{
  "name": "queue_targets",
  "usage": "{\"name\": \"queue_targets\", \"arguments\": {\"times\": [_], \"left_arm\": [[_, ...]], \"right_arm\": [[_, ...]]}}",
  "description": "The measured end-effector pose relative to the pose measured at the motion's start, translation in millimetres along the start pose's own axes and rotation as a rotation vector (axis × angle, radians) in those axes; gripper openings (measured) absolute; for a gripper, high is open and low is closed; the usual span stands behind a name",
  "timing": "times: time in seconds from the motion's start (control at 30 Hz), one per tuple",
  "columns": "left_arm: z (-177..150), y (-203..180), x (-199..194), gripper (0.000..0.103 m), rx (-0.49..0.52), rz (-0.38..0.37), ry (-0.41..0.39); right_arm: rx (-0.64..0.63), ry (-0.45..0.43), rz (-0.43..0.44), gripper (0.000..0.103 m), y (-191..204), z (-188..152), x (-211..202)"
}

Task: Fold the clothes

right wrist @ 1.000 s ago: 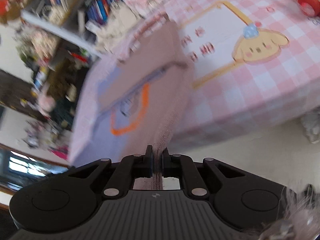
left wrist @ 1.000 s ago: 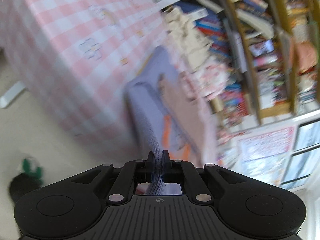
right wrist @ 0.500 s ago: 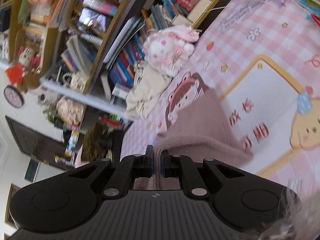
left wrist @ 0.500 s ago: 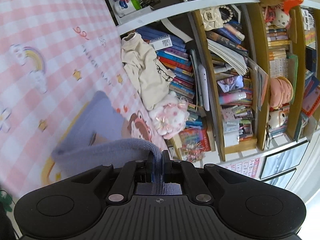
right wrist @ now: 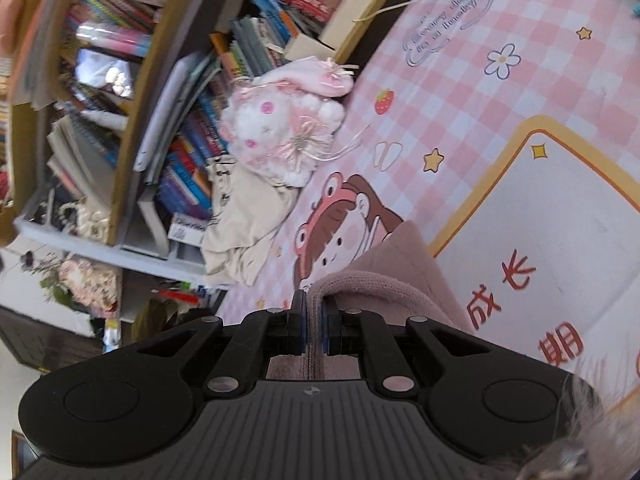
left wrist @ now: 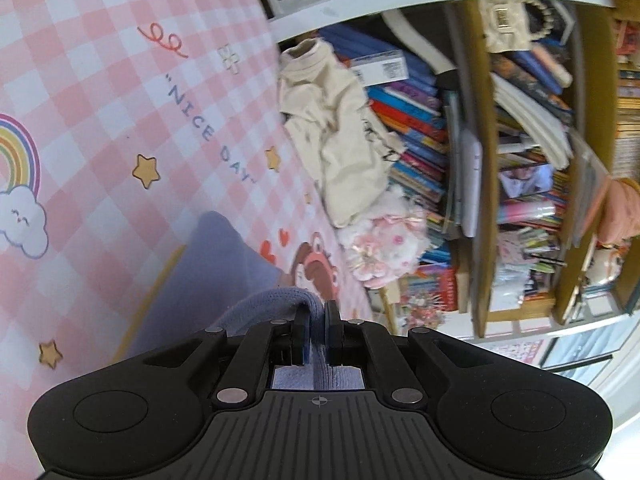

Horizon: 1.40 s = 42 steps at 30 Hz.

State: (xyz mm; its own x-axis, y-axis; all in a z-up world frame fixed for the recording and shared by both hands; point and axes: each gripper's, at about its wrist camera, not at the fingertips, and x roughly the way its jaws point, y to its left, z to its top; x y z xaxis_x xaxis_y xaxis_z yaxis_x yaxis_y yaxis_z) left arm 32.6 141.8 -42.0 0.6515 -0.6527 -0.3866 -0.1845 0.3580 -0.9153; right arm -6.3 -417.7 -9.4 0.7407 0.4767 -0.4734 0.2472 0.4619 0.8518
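A knitted garment lies on the pink checked tablecloth (left wrist: 100, 80). It looks lavender (left wrist: 216, 264) in the left wrist view and mauve-pink (right wrist: 404, 272) in the right wrist view. My left gripper (left wrist: 316, 312) is shut on a rolled edge of the garment, which curves off to the left of the fingers. A matching edge is pinched in my right gripper (right wrist: 314, 304), also shut, and bends away to the right. Both grippers are over the table, pointing toward its far side. The rest of the garment is hidden beneath the gripper bodies.
A crumpled cream garment (left wrist: 340, 148) (right wrist: 244, 220) and a pink-and-white plush toy (left wrist: 384, 240) (right wrist: 288, 128) lie at the table's far edge. Behind them stands a crowded bookshelf (left wrist: 480, 160) (right wrist: 120, 80).
Both grippers have travelled from beyond the table's near edge to over the tabletop, toward the bookshelf, carrying the garment's edge. The spread cloth with its orange outline has dropped out of view.
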Motion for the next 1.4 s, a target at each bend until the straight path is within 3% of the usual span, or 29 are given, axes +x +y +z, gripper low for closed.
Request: {"name": "queue_targets", "arguments": {"times": [0.23,0.3,0.4,0.53,0.63,0.73,0.83,0.87,0.9,0.93,1.0,1.13,1.3,1.4], "left_arm": [[13,10,16,0.01,0.004,0.095,0.044],[18,10,18,0.023,0.032,0.142,0.052],[24,2,10,0.038,0.128,0.211,0.01],[26,-13,3,0.039,0.304,0.265,-0.01],[17,-26,14,0.039,0.484,0.335,0.037],[4,-36,35,0.039,0.644,0.388,0.084],[-2,-37,47,0.035,0.689,0.41,0.097],[-3,-37,51,0.023,0.704,0.418,0.102],[-5,-37,55,0.003,0.718,0.425,0.106],[-7,-39,56,0.004,0.739,0.431,0.117],[-11,-46,50,0.004,0.765,0.428,0.103],[-10,-54,24,0.004,0.692,0.339,0.071],[-10,-26,48,0.006,0.714,0.461,0.136],[-11,-24,53,0.014,0.757,0.509,0.133]], "right_arm": [[0.045,0.007,-0.069,0.012,-12,9,35],[0.054,-0.016,-0.095,0.015,-14,12,39],[0.032,-0.06,-0.131,0.035,-13,17,38],[-0.165,-0.08,-0.239,0.042,4,21,37],[-0.431,-0.052,-0.353,0.045,24,10,47],[-0.658,-0.008,-0.437,0.045,36,-8,63],[-0.782,0.031,-0.492,0.043,40,-20,80],[-0.802,0.043,-0.504,0.035,39,-22,85],[-0.805,0.061,-0.508,0.025,36,-23,89],[-0.799,0.08,-0.513,0.007,33,-23,92],[-0.779,0.076,-0.519,0.007,31,-22,86],[-0.711,0.021,-0.446,0.007,40,-17,50],[-0.691,0.102,-0.525,0.007,19,-19,68],[-0.708,0.089,-0.564,0.014,17,-23,75]]}}
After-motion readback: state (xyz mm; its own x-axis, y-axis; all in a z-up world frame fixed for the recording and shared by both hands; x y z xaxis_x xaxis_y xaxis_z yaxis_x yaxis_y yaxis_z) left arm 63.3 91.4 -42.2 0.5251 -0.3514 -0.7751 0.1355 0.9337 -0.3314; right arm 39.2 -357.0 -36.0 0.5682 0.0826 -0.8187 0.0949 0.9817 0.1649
